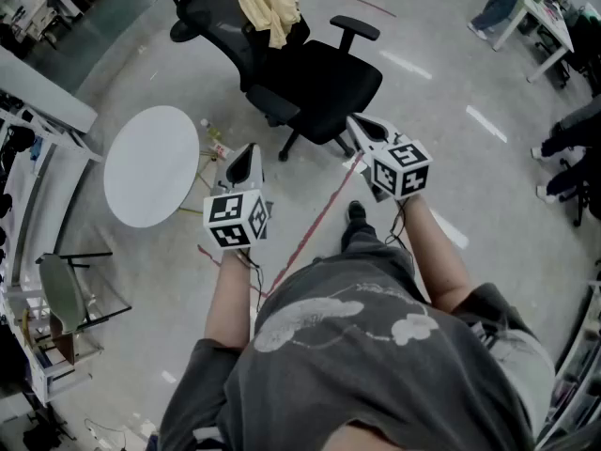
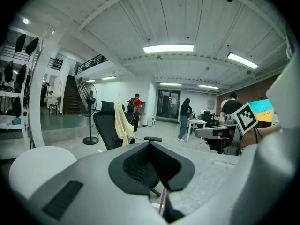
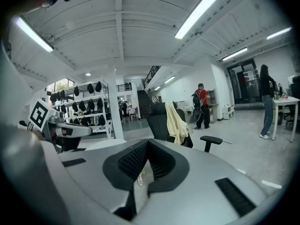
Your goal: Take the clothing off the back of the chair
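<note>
A pale yellow garment (image 1: 266, 3) hangs over the back of a black office chair (image 1: 319, 78) at the top of the head view. My left gripper (image 1: 246, 150) and right gripper (image 1: 357, 125) are held side by side short of the chair's seat, well apart from the garment. Both are shut with nothing between their jaws. In the left gripper view the garment (image 2: 123, 124) drapes the chair (image 2: 105, 125) beyond the left gripper (image 2: 150, 144). The right gripper view shows the garment (image 3: 177, 122) on the chair (image 3: 157, 121) past the right gripper (image 3: 147, 142).
A round white table (image 1: 150, 165) stands left of the chair, with a small bottle (image 1: 214, 137) on the floor beside it. A red floor line (image 1: 319, 216) runs toward the chair. A standing fan (image 2: 90, 118), people and desks (image 1: 540, 12) stand farther off.
</note>
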### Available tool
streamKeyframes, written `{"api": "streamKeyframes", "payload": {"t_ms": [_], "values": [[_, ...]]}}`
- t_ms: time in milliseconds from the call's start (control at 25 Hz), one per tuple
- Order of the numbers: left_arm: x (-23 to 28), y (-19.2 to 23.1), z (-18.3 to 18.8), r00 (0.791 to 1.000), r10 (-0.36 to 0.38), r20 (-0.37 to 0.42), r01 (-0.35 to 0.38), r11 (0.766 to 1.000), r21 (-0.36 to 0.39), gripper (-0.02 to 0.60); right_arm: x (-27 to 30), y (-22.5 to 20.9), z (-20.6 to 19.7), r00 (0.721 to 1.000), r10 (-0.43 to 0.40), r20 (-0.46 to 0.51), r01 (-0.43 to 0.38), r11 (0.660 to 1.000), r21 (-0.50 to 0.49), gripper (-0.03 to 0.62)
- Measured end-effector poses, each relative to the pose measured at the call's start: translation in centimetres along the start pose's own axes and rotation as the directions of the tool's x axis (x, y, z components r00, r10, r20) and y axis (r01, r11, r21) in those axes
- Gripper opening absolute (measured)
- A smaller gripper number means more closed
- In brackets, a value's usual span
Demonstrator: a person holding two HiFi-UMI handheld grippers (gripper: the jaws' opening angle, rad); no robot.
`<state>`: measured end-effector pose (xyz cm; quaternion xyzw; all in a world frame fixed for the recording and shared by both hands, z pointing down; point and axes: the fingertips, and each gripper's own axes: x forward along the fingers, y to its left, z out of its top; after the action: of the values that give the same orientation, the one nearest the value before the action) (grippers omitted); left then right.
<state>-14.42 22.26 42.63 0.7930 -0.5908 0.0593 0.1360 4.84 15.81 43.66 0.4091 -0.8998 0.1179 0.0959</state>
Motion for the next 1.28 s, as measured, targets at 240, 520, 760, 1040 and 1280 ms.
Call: {"api": "streamKeyframes", "payload": {"t_ms": [240,520,760,1040,1280], "values": [[0.1,0.4,1.2,1.000,0.006,0.014,-0.007,1.000,0.012,0.000,0.2,0.0,0.9,1.000,-0.007,0.012,0.007,1.000,-0.008,-0.008],[-1.0,0.2,0.0,1.000,0.003,-0.002,-0.003,1.000,0.007,0.000,-0.9,0.5,0.3,1.000,-0.015,0.004,0.015,1.000,-0.015,-0.009],[-0.7,0.3,-1.3,1.000,-0.011,-0.028,0.011,1.000,-0.006,0.000,-1.5,0.7,0.4,0.997,0.021,0.080,-0.024,0.999,0.038,-0.009],[-0.1,0.9,-0.8,1.000,0.008,-0.021,-0.008,1.000,0.001,0.000,-0.7,-0.9,0.0,0.997,-0.024,0.071,0.023,1.000,0.018,-0.008],[3.4,1.6,-0.9,0.999,0.038,-0.033,-0.039,0.999,-0.012,0.000,2.1,-4.9,-0.1,0.997,-0.048,0.054,0.046,0.998,0.037,-0.008]]}}
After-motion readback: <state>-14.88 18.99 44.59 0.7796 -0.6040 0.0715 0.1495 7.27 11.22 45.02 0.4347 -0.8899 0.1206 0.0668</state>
